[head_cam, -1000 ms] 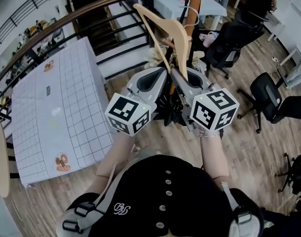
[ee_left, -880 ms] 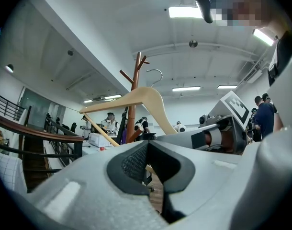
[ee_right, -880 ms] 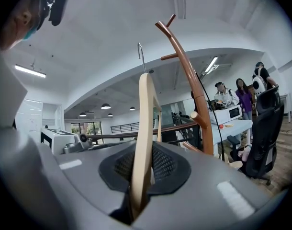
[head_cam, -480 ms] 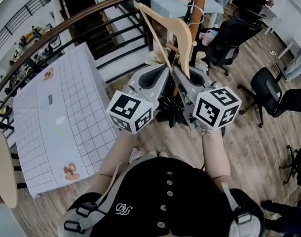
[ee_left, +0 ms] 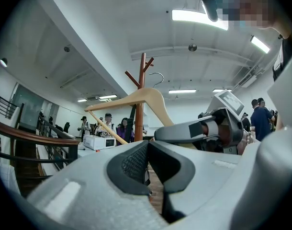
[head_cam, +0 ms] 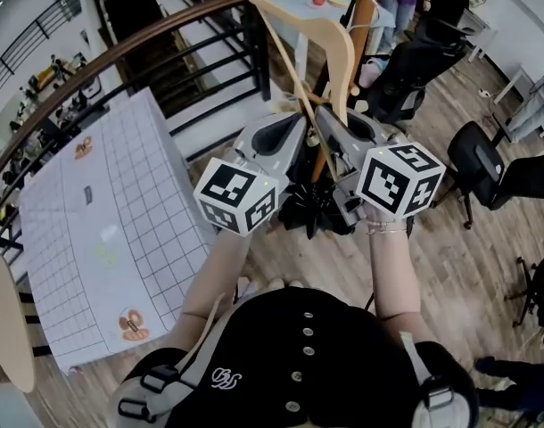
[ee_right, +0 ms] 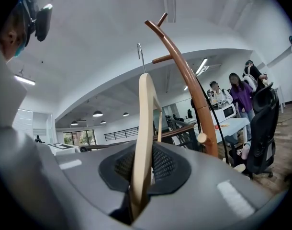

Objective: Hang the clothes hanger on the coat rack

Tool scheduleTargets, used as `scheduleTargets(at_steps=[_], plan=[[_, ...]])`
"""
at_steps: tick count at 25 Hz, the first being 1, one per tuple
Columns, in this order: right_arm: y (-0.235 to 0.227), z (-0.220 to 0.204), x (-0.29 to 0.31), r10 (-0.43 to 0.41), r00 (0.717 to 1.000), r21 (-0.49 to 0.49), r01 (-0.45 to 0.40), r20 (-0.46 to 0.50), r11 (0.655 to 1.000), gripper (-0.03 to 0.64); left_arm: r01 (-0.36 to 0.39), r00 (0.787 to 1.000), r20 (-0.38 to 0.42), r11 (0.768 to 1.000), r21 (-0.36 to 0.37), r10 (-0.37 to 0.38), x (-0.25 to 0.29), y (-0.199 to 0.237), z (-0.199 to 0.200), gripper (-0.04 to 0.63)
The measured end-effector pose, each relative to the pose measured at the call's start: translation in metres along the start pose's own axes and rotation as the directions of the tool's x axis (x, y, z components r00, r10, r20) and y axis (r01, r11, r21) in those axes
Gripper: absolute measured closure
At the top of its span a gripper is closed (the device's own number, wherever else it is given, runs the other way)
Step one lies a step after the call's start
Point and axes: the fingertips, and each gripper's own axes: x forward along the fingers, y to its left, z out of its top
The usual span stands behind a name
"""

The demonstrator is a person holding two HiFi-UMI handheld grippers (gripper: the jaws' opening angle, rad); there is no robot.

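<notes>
Hanger (ee_right: 144, 128) of pale wood was found clamped edge-on in the right gripper (ee_right: 142, 171), held near the brown coat rack (ee_right: 191, 87) but not hung on it, while the left gripper (ee_left: 147, 163) was closed on nothing.

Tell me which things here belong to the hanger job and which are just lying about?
Job: wooden hanger, clamped in the right gripper; coat rack.
Lying about: gridded table, black office chair, stair railing, microwave.
</notes>
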Motion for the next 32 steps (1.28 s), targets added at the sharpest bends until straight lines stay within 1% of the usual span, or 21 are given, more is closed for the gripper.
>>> scheduleTargets(at_steps=[8,14,19,27,32], plan=[[-0.013,0.024,0.013,-0.035,0.999,-0.027,0.035,0.009,0.999,0.584,0.027,0.999,0.026,0.999,0.034,-0.027,0.019,0.009,0.016,0.597],[-0.021,0.048,0.02,-0.042,0.999,0.004,0.042,0.032,0.999,0.584,0.039,0.998,0.051,0.996,0.076,-0.043,0.035,0.013,0.035,0.597],[-0.027,0.067,0.03,-0.038,0.998,0.013,0.037,0.051,0.999,0.586,0.036,0.996,0.073,0.994,0.108,-0.044,0.049,0.018,0.053,0.598],[-0.044,0.088,0.047,-0.043,0.998,0.01,0.043,0.047,0.999,0.588,0.021,0.995,0.098,0.993,0.115,-0.032,0.064,0.037,0.065,0.597],[-0.052,0.094,0.056,-0.044,0.998,0.046,0.042,0.041,0.998,0.591,0.001,0.995,0.102,0.993,0.119,-0.013,0.068,0.051,0.07,0.597]])
